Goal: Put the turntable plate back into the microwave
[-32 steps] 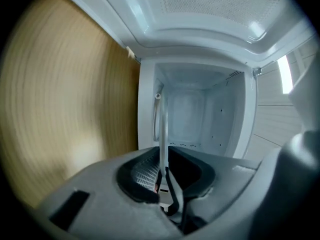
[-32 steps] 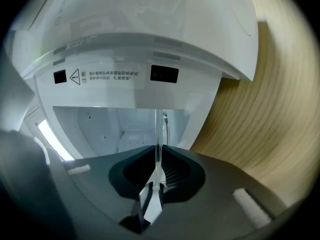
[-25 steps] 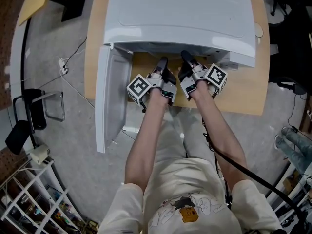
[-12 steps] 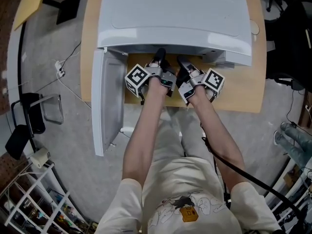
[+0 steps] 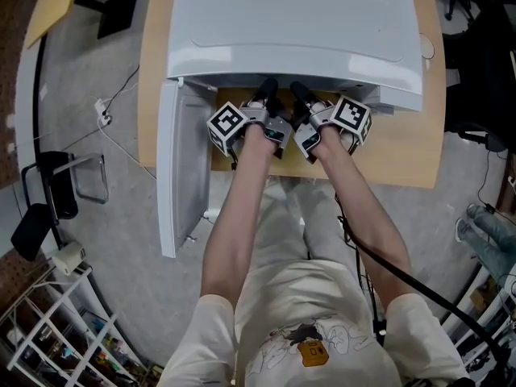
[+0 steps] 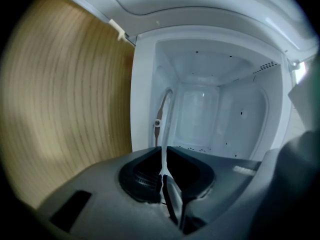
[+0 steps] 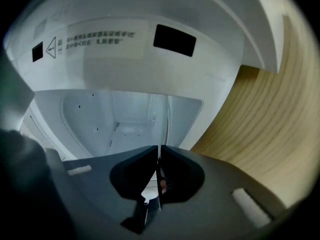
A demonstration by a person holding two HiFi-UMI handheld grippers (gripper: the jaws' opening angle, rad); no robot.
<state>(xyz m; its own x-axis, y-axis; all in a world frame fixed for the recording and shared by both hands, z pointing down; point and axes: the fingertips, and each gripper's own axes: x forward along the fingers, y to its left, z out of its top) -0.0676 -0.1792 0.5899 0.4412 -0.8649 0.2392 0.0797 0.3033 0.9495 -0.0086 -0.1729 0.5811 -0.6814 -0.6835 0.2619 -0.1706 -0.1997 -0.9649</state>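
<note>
The person's bare forearms (image 5: 239, 208) are stretching forward, each one bringing a gripper up to the mouth of the white microwave (image 5: 290, 22). The left gripper (image 6: 163, 159) is pinching the rim of the clear glass turntable plate (image 6: 163, 134) — its jaws are standing almost together, with only the thin glass edge between them. The right gripper (image 7: 159, 154), just beside it, is closing its jaws on the same rim, and a thin pale line of glass is showing in the narrow slit between them. The plate is reaching from both grippers into the open cavity (image 6: 210, 114); it is showing edge-on, so how far in it is lying cannot be told. The door (image 5: 181, 168) is hanging open at the left. The microwave is standing on a wooden table (image 5: 403, 151).
</note>
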